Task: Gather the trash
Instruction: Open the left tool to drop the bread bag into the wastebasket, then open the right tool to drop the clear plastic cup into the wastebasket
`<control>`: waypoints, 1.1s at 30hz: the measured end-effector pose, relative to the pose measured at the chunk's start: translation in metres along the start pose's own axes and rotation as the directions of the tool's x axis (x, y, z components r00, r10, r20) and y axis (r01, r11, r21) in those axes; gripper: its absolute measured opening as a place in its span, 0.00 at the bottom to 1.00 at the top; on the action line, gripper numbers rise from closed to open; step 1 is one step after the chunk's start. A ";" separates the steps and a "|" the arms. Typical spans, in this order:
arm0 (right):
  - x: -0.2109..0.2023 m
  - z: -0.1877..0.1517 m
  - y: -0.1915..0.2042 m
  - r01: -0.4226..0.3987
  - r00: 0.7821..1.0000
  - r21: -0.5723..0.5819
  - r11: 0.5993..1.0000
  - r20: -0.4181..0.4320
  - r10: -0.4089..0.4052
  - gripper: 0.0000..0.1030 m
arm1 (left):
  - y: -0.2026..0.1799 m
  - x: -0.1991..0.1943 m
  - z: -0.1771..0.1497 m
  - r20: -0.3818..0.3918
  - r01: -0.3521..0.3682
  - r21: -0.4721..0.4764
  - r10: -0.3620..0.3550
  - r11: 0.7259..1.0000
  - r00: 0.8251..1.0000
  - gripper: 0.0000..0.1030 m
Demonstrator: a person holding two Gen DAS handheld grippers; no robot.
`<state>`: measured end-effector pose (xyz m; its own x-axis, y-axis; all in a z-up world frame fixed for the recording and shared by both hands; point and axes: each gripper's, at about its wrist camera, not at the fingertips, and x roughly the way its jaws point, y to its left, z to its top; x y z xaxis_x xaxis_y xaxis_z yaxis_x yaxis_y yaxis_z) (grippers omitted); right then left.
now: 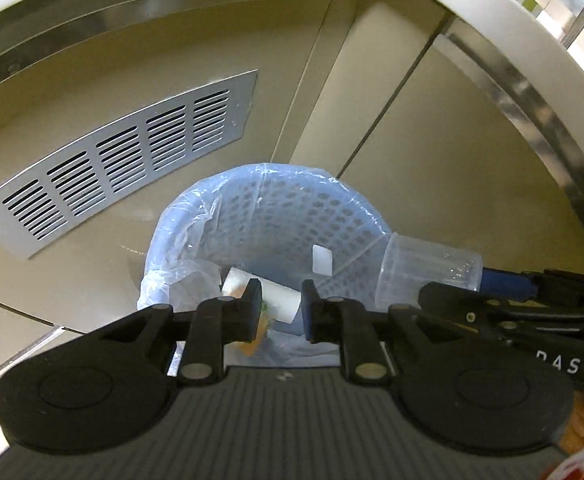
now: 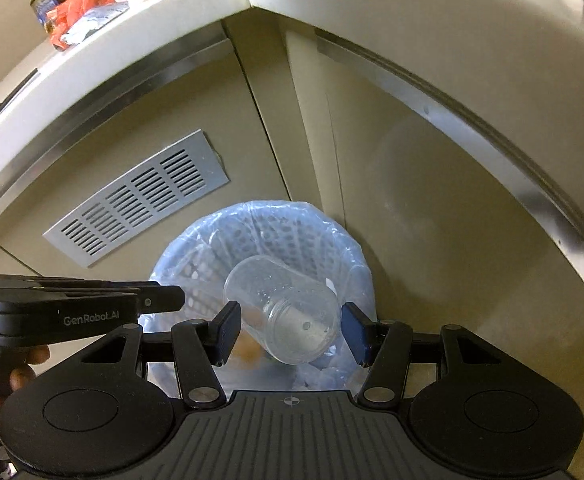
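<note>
A blue mesh trash basket [image 1: 292, 208] lined with a clear plastic bag stands on the floor in the cabinet corner; it also shows in the right wrist view [image 2: 276, 236]. My left gripper [image 1: 282, 306] is open above it, and a white paper tube [image 1: 280, 300] lies below between its fingers, inside the basket with orange scraps. My right gripper [image 2: 290, 330] is open over the basket. A clear plastic cup [image 2: 288, 308] is tilted between its fingers, apart from both pads. The cup also shows in the left wrist view [image 1: 427, 276] at the basket's right rim.
Beige cabinet doors surround the basket, with a metal vent grille [image 1: 124, 160] on the left door. A white countertop [image 2: 132, 32] runs above, carrying bottles and a red wrapper [image 2: 76, 12]. The left gripper's body [image 2: 72, 312] is in the right wrist view.
</note>
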<state>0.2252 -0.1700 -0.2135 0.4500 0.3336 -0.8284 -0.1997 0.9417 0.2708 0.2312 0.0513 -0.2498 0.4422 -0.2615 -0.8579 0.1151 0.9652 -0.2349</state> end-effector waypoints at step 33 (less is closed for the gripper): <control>0.046 -0.004 0.008 -0.036 0.994 -0.022 0.999 -0.102 0.033 0.68 | 0.018 -0.027 -0.016 0.002 -0.049 -0.117 0.049 0.992 0.999 0.19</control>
<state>0.2406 -0.1478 -0.2516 0.3517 0.3584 -0.8648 -0.2342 0.9281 0.2894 0.2071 0.0757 -0.2382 0.4494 -0.2137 -0.8674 -0.0110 0.9696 -0.2446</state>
